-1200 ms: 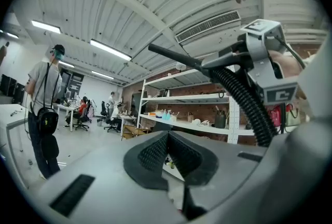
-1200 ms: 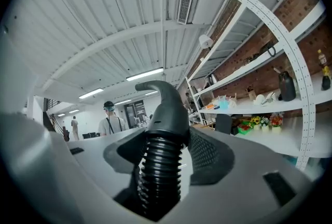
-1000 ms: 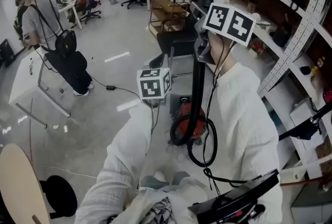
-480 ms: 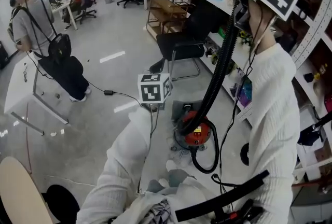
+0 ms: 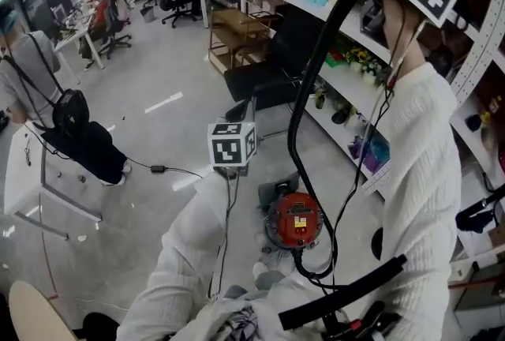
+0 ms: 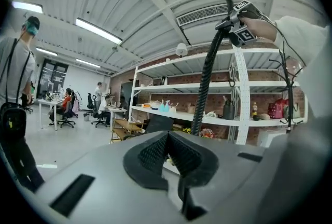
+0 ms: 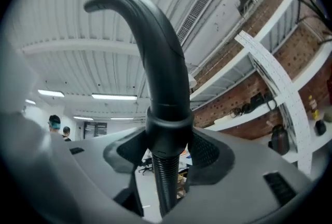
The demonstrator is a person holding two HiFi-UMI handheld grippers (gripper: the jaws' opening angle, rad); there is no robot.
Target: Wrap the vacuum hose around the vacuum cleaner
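One black bumpy hose (image 5: 298, 106), standing tall, straight up from the round red vacuum cleaner (image 5: 297, 219); smooth bent end on top. Right gripper (image 7: 166, 140) squeezing it high above. Left gripper (image 6: 168, 153) closed, empty, up beside.

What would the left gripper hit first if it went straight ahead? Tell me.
Probably the chair: the left gripper, shut and empty, points roughly at it. The hose hangs just right of that line; depth is unclear.
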